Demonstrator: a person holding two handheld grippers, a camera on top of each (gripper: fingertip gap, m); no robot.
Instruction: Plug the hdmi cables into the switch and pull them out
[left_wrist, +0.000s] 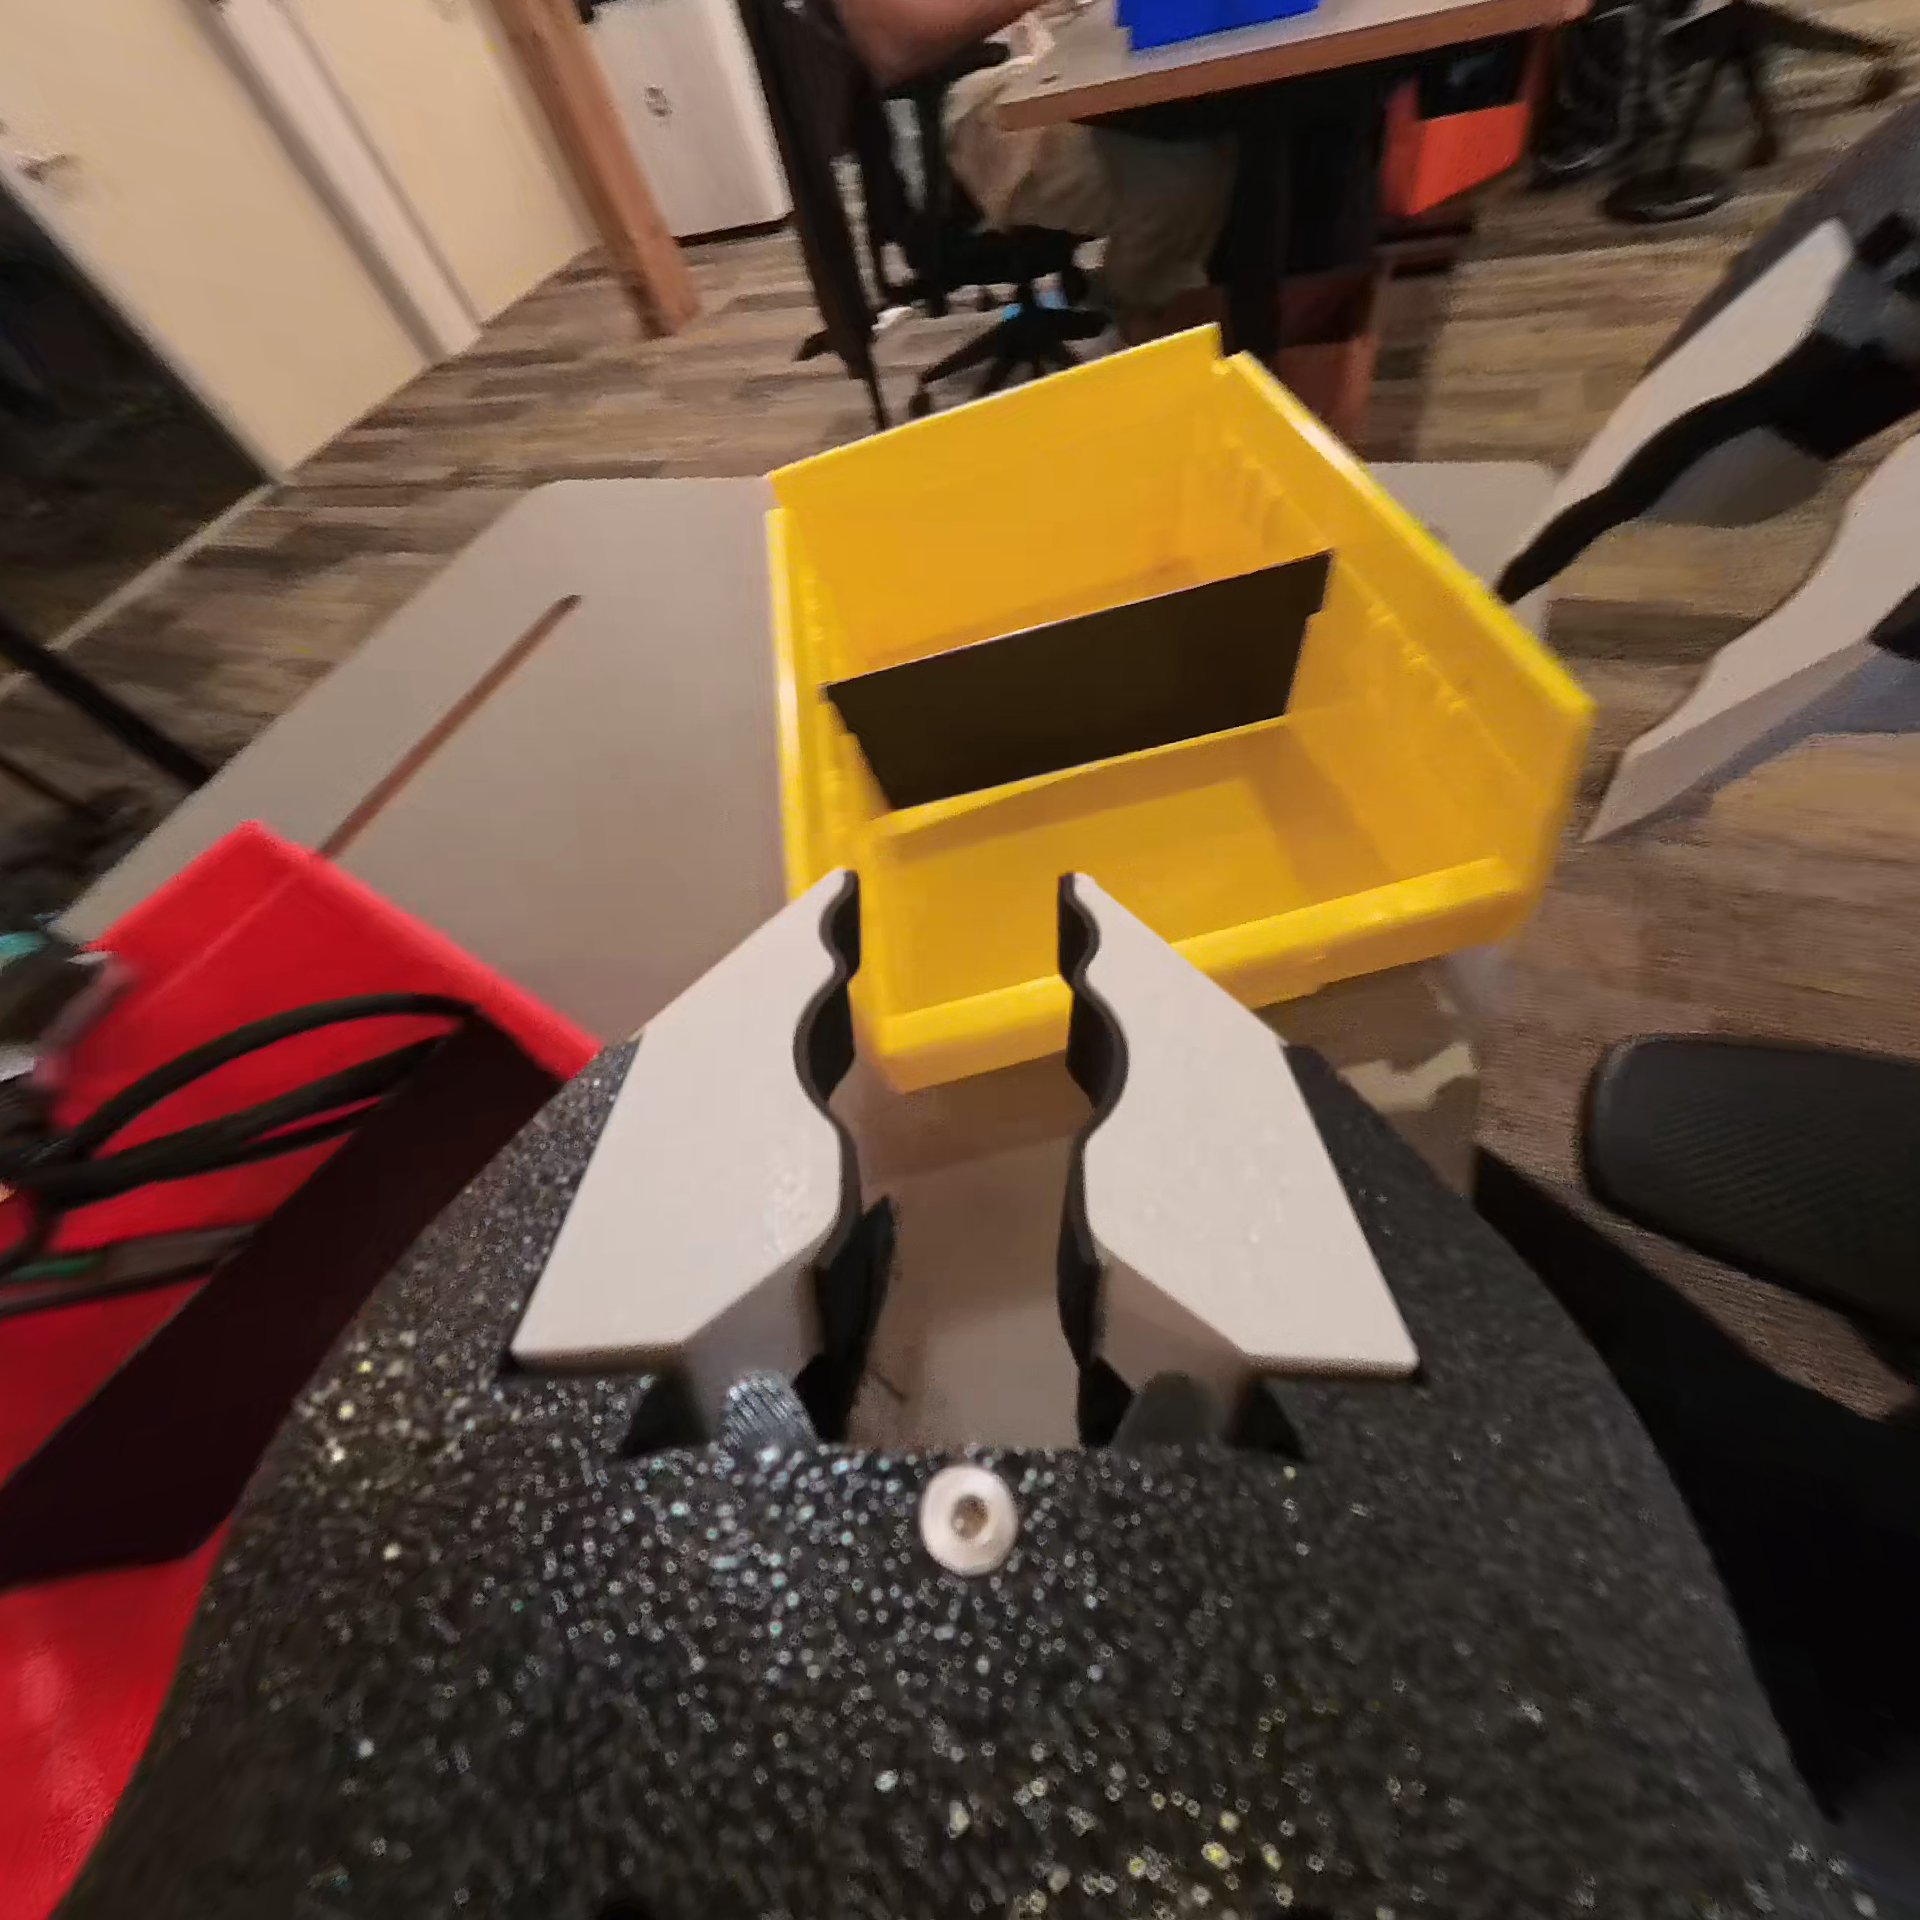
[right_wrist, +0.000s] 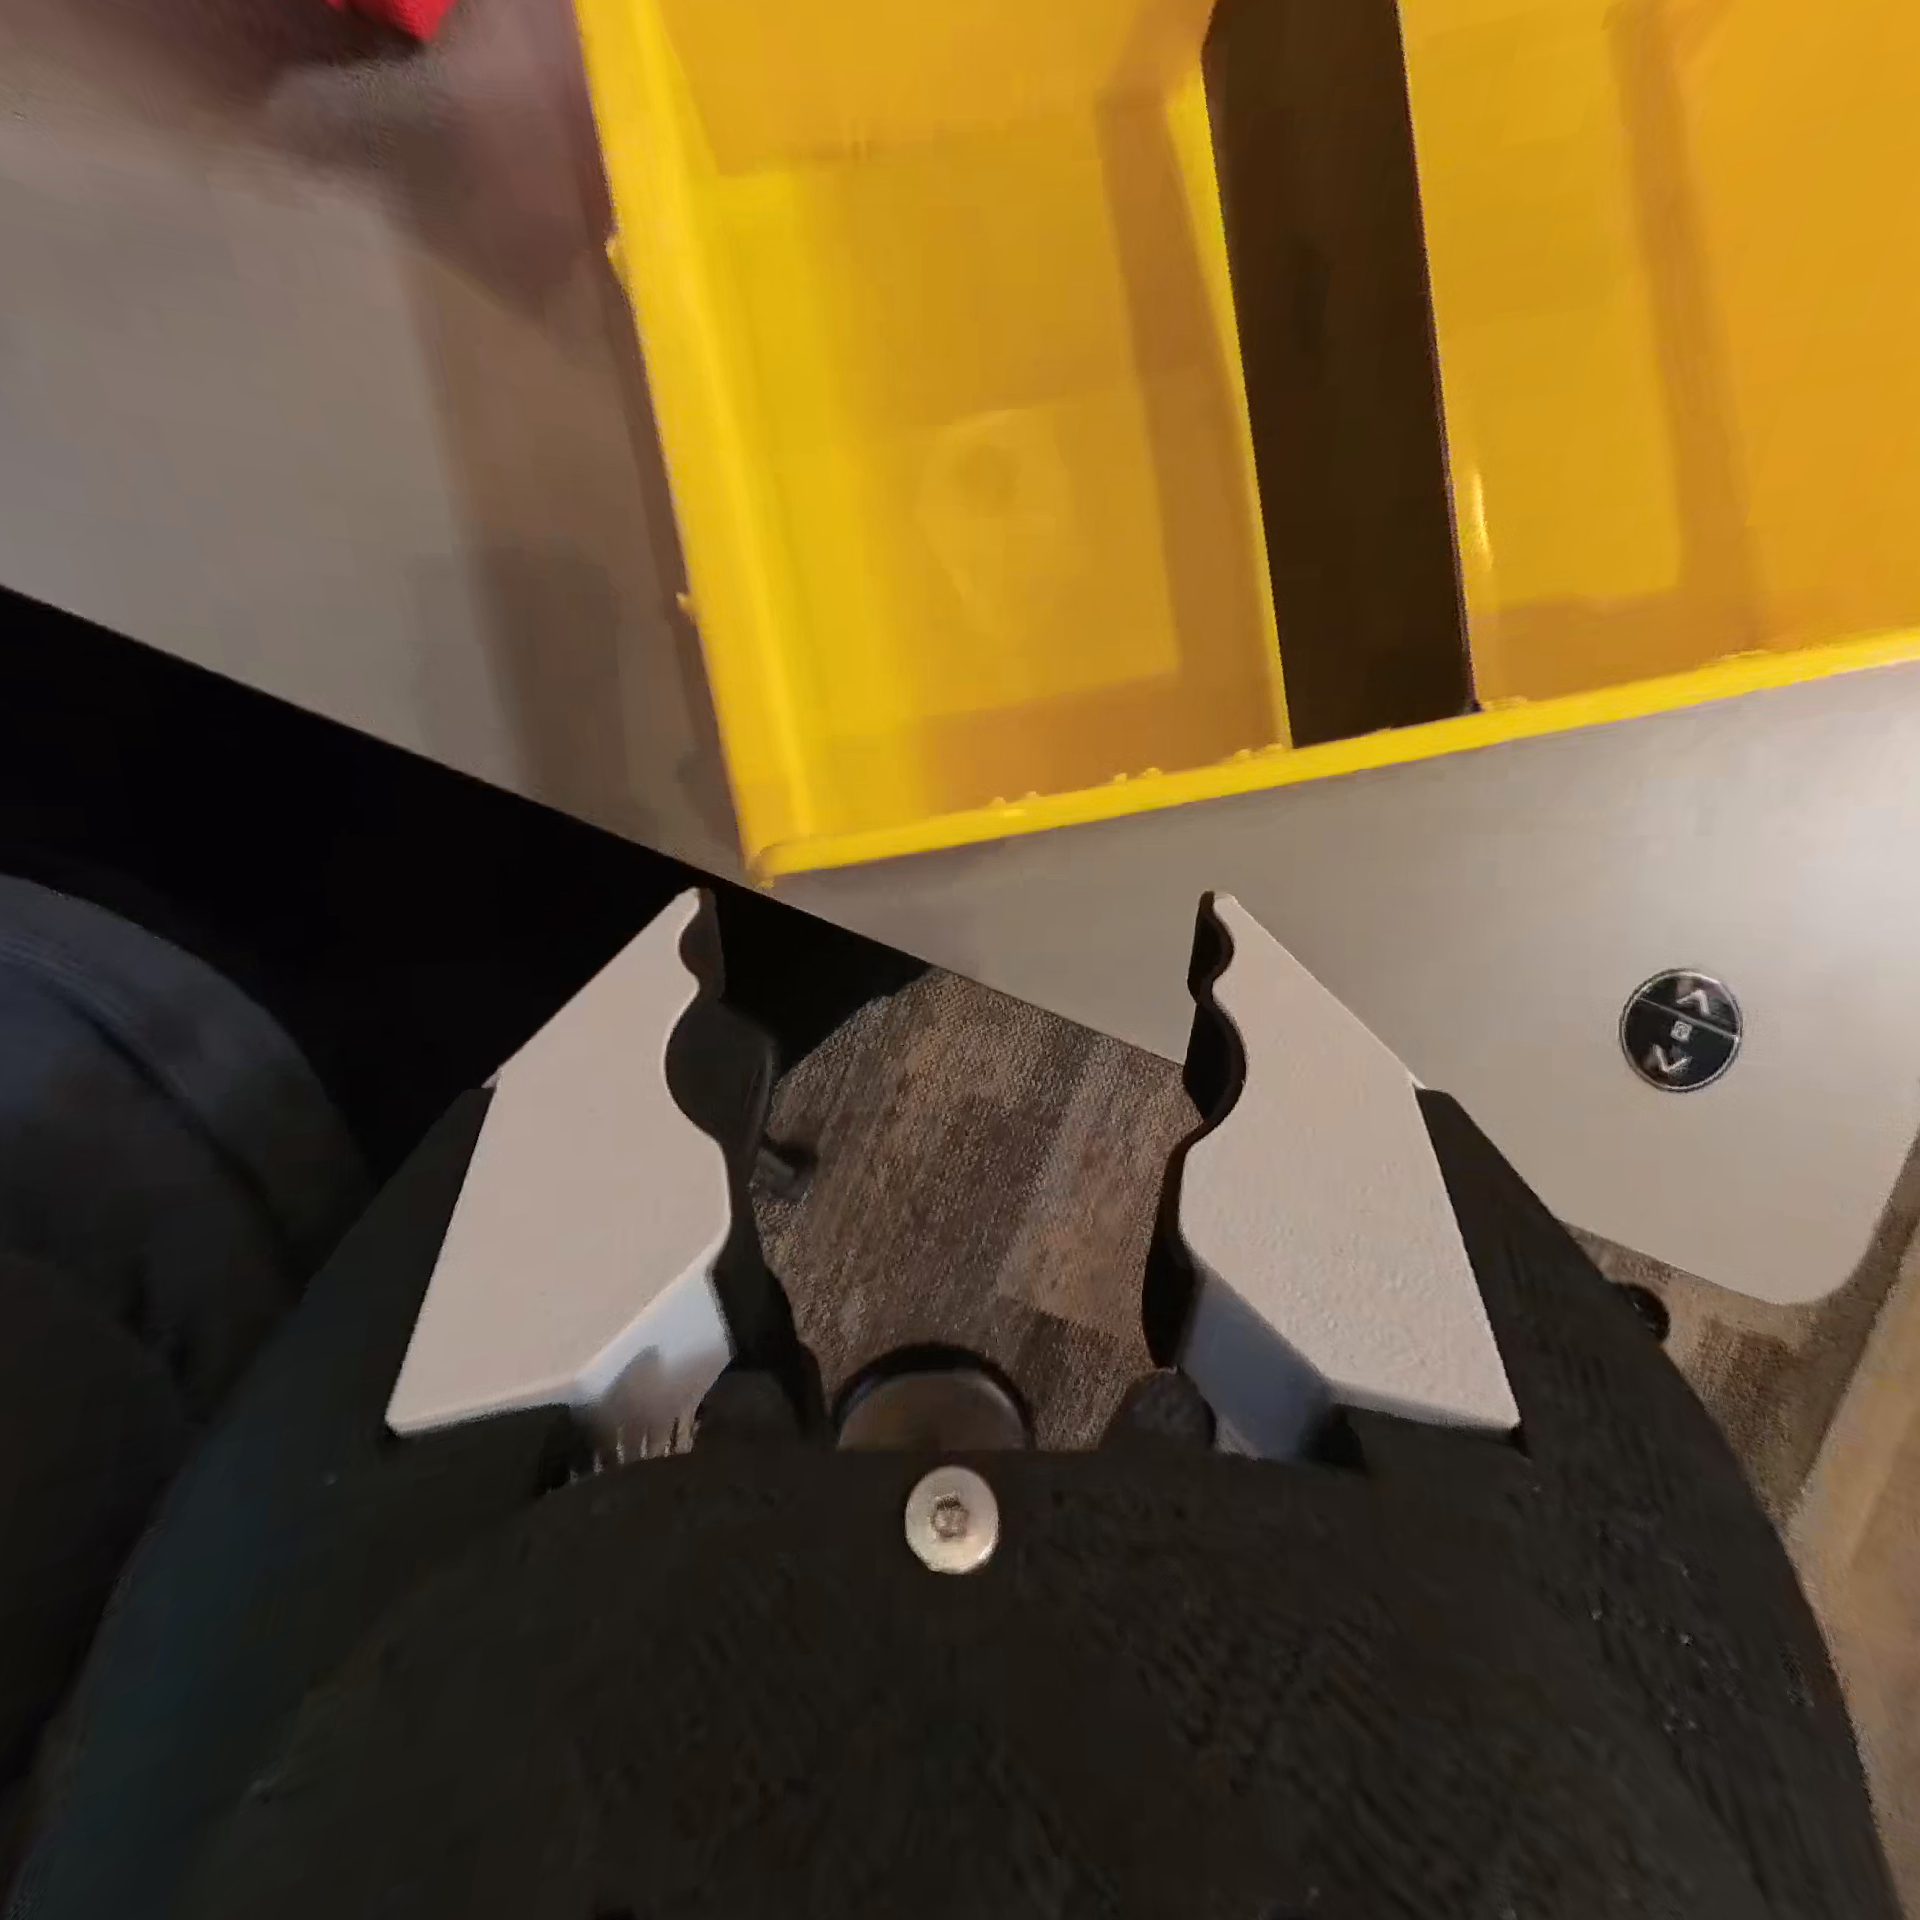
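Left gripper (left_wrist: 958, 904) and right gripper (right_wrist: 956, 920) (both empty) agape.

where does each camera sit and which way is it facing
Left wrist view: sits on the left gripper, looking forward and slightly down across the grey table at the yellow plastic bin with a black divider and the room beyond; its open grey fingers show, the red bin holding black cables at left, the right gripper at right.
Right wrist view: sits on the right gripper, looking steeply down at the table edge and floor; its open fingers show.
Shared: the yellow bin, table and a bit of red.
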